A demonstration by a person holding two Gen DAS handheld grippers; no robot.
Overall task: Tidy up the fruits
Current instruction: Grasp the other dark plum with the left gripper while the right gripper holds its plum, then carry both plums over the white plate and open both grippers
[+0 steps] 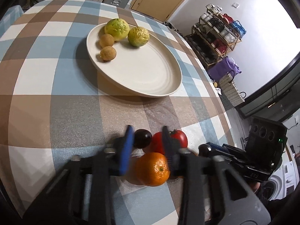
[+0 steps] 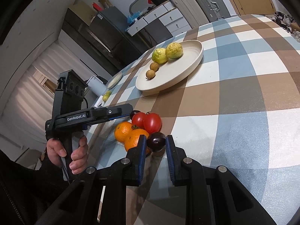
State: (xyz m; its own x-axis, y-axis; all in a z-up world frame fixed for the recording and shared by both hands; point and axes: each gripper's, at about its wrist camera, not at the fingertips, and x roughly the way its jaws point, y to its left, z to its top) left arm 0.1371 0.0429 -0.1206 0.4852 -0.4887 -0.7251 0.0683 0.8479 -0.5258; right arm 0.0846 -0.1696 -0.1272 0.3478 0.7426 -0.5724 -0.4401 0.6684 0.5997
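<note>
The right gripper (image 2: 155,146) is clamped on a dark plum (image 2: 156,142), well short of the plate (image 1: 150,75) on the checked tablecloth (image 1: 46,93). The left gripper (image 1: 147,140) is closed, its blurred tips at a second plum (image 1: 142,138) in the same cluster of tomatoes (image 1: 180,138) and oranges (image 1: 151,168); an actual grip is unclear. On the plate's far side lie two yellow-green fruits (image 1: 116,28) and two small brown ones (image 1: 108,53).

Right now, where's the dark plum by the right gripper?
Right wrist view: the dark plum sits between the right gripper's pads at the near table edge, right of the oranges, below the tomatoes.
</note>
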